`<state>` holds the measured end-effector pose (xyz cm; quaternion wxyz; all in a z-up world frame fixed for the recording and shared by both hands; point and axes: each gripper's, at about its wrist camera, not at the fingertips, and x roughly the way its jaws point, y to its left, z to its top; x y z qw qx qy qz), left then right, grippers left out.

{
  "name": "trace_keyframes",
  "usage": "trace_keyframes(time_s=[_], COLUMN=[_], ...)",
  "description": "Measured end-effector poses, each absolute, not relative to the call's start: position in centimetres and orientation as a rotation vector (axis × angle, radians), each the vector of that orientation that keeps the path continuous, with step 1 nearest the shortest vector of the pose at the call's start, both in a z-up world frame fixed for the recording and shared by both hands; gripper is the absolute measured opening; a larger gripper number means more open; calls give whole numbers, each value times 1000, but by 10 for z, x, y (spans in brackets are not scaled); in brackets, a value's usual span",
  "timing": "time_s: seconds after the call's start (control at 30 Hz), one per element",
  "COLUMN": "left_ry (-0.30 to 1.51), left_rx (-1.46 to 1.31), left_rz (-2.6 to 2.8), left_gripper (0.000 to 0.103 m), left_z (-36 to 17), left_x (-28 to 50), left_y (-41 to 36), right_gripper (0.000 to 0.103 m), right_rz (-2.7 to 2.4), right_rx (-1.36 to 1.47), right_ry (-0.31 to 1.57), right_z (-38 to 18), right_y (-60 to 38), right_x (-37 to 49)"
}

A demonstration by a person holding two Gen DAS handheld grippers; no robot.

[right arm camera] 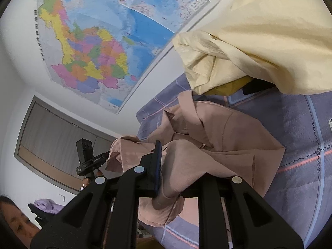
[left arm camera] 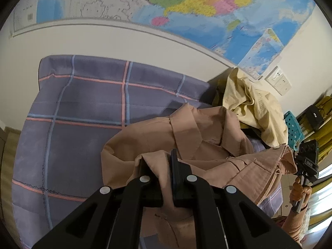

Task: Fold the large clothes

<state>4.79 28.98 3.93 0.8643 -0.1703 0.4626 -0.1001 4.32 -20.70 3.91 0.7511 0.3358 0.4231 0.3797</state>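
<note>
Coat (left arm camera: pixel 186 128), tan, lies on plaid bed (left arm camera: pixel 83 103) ahead of both jaws. Left gripper (left arm camera: pixel 159 166) and right gripper (right arm camera: pixel 178 166) each clench bunched hem edge, likely lifting it to fold. Cream garment (right arm camera: pixel 259 41) heaped beyond.

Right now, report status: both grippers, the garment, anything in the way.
Left gripper shut on tan coat. Right gripper shut on it too. Coat bunched, lifted partly off plaid bedsheet. Yellow garment piled beside the coat's far end.
</note>
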Motion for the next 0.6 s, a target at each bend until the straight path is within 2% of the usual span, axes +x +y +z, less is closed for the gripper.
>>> trace_keyframes(time_s=[0.43, 0.53, 0.57, 0.6], left_ry=[1014, 1031, 1042, 1045], left_rx=[-366, -367, -372, -365], left_rz=[-175, -160, -147, -139], left_gripper=[5, 8, 14, 19], left_z=[19, 11, 7, 5], left_x=[68, 76, 79, 80], left_y=[295, 297, 298, 299], right_gripper=[18, 26, 30, 42], right_rz=[780, 746, 734, 719], right_rx=[752, 755, 752, 752], right_ry=[988, 1006, 1013, 1016], right_z=[13, 5, 2, 0], right_y=[-206, -206, -206, -207], right_x=[67, 75, 77, 78])
